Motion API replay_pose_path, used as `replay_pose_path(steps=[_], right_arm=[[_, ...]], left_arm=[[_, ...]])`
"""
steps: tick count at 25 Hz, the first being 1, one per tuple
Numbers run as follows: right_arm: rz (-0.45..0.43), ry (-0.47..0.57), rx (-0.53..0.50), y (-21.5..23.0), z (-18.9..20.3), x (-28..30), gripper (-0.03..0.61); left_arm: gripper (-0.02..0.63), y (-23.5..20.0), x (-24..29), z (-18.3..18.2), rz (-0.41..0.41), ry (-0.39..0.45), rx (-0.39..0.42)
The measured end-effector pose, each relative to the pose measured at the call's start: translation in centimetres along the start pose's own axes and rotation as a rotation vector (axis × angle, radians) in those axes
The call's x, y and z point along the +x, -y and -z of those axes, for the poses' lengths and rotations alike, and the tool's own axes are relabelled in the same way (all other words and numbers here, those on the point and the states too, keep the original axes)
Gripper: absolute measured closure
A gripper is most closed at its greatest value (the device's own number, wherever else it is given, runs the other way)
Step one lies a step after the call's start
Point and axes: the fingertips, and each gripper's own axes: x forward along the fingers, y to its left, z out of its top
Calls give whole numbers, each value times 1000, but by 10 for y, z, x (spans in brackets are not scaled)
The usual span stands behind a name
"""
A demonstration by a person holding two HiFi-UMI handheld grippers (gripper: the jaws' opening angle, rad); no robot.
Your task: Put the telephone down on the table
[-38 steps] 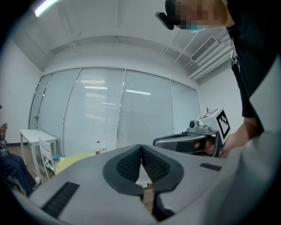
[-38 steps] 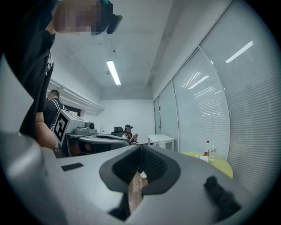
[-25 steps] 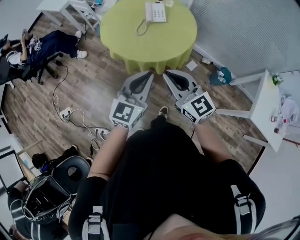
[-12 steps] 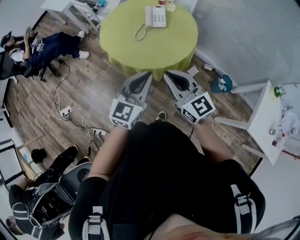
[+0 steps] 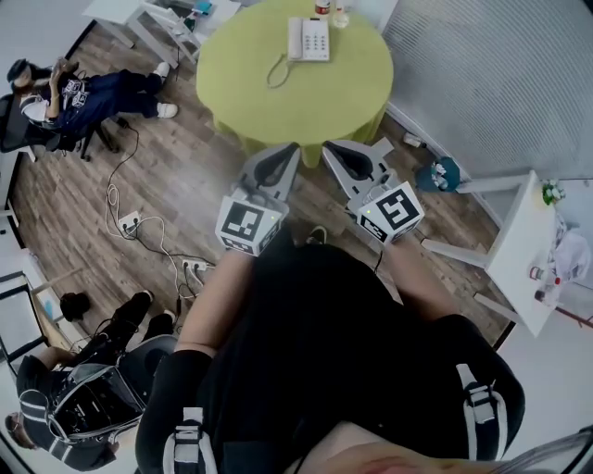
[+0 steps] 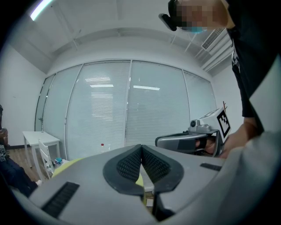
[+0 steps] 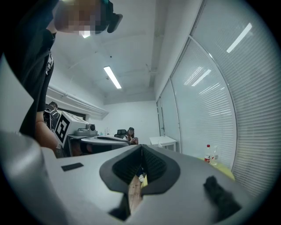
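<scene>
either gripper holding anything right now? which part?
Nothing: the left hand-held gripper and right hand-held gripper are both shut empty; telephone sits on the table.

A wood-plank floor point(image 5: 185, 157) is seen beneath a round counter point(image 5: 306, 102) draped in green cloth. One wall is taken up by tall windows point(image 6: 131, 105), which are covered by white blinds point(image 5: 491, 74). A white side table point(image 5: 521, 250) is set near them (another white table point(image 5: 116, 11) is placed far left). A strip light point(image 7: 113, 77) is mounted on the ceiling point(image 7: 131, 52).
</scene>
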Motion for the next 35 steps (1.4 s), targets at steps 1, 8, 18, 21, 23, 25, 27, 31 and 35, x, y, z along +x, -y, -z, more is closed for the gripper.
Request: replay_pose_path(steps=[1, 8, 18, 21, 23, 25, 27, 31, 35], right_arm=[[0, 0, 1, 2, 0, 4, 561], [28, -19, -8, 26, -1, 38, 561], [72, -58, -16, 63, -6, 111, 561], [96, -70, -9, 74, -7, 133, 561], [111, -77, -10, 80, -7, 148, 561], [128, -81, -9, 84, -7, 163, 561], [144, -82, -1, 87, -7, 179, 561], [182, -86, 6, 90, -4, 207, 561], [206, -74, 31, 93, 0, 224, 561]], left_arm=[[602, -4, 2, 0, 1, 1, -1], [602, -41, 23, -1, 31, 8, -6], [602, -115, 61, -11, 97, 6, -15], [603, -139, 70, -13, 117, 4, -19], [603, -154, 74, -15, 132, 4, -19], [603, -170, 78, -14, 147, 1, -19], [603, -186, 80, -12, 164, 0, -18], [603, -212, 82, -11, 201, 5, -22], [603, -230, 83, 0, 234, -32, -24]])
